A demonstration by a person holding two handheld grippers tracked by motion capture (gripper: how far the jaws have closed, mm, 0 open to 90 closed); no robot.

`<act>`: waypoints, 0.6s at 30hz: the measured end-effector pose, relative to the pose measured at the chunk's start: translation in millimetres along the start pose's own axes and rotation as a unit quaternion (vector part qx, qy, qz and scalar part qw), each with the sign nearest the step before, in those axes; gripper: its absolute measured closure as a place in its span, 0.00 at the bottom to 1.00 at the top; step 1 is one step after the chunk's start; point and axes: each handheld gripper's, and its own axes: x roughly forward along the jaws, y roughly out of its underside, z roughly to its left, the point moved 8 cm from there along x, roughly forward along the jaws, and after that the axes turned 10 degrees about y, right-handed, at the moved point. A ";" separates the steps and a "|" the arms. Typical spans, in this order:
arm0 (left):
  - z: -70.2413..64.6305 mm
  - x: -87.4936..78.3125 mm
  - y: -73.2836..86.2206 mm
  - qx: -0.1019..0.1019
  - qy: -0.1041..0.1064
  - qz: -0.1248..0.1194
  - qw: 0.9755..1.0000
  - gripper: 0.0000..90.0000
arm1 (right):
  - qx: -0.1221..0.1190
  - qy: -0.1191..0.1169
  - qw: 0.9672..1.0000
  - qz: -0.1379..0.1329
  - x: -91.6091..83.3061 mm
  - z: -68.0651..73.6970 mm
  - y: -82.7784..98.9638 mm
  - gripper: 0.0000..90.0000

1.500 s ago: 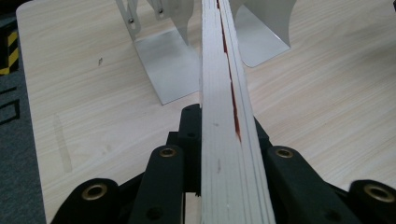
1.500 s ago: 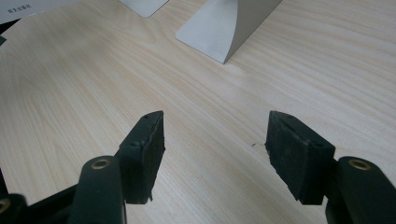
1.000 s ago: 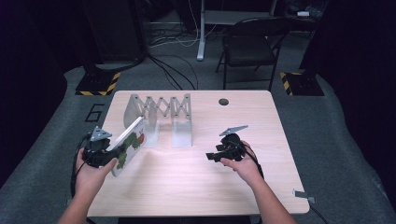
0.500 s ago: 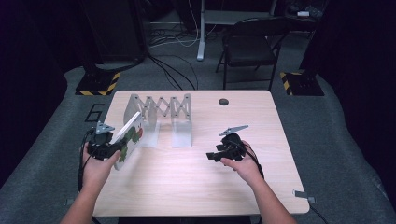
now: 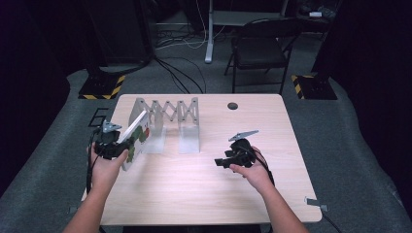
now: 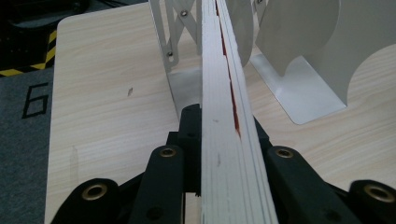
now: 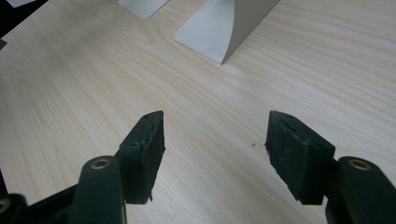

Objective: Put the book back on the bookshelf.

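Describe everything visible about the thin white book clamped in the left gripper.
The thin white book is a slim volume with white page edges and a cover printed in green and red. In the left gripper view its stacked pages run edge-on between the black jaws, with a red strip showing among them. The left gripper is shut on it, holding it upright on edge and tilted, just left of the white metal accordion book rack, over the left part of the pale wooden table.

Numeral "6", black outline, on grey floor mat, left of the left gripper, beside the table.
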 end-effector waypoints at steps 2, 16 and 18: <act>-0.7 2.5 -2.9 0.001 -0.002 -0.001 1.000 0.84 | 0.000 -0.002 1.000 0.000 -0.4 -0.2 -0.2 0.41; -2.9 26.8 -10.8 -0.011 -0.027 -0.002 1.000 0.84 | -0.001 -0.002 1.000 -0.003 0.0 -1.1 -0.5 0.41; -2.3 29.3 -12.4 -0.010 -0.028 -0.003 1.000 0.84 | 0.000 -0.002 1.000 -0.003 0.1 -1.5 -0.6 0.41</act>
